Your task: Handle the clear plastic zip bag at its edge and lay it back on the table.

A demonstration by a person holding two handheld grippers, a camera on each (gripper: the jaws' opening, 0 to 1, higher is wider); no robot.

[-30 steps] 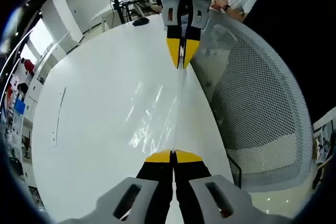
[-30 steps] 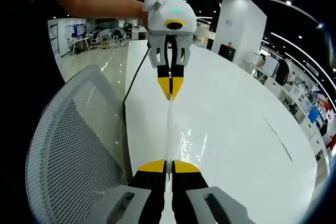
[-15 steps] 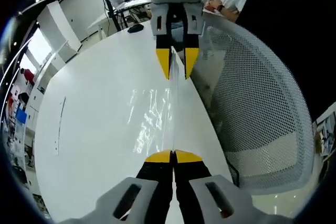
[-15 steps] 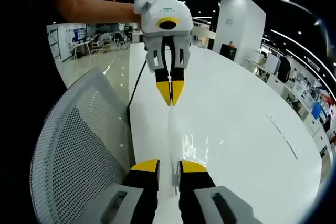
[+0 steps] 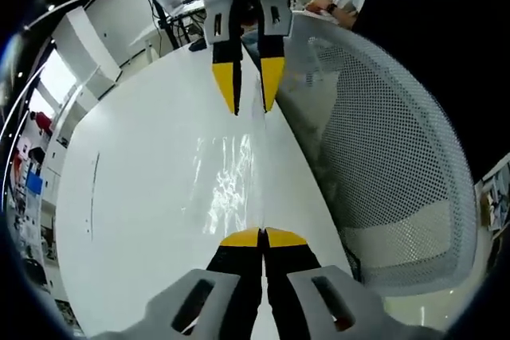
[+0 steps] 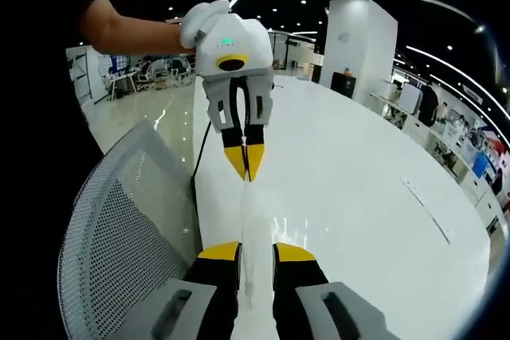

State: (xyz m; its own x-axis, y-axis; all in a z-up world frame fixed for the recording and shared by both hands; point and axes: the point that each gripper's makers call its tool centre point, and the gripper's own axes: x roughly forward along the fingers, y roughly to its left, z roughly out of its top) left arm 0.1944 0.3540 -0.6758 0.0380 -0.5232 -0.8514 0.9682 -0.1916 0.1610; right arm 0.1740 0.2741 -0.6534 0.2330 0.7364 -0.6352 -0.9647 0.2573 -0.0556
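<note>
The white desk point(image 5: 143, 197) is seen across the middle of both views. A white mesh chair point(image 5: 382, 165) is seen at the right of the left claw's view. The clear bag point(image 5: 235, 185) is stretched above the desk, mid-frame. Its near edge is pinched by the left claw point(image 5: 262, 236). The right claw point(image 6: 256, 251) is spread apart at the bottom.

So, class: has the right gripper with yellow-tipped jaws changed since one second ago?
Yes. The right gripper, then shut on the clear plastic zip bag, now has its jaws parted, higher against the white table.
</note>
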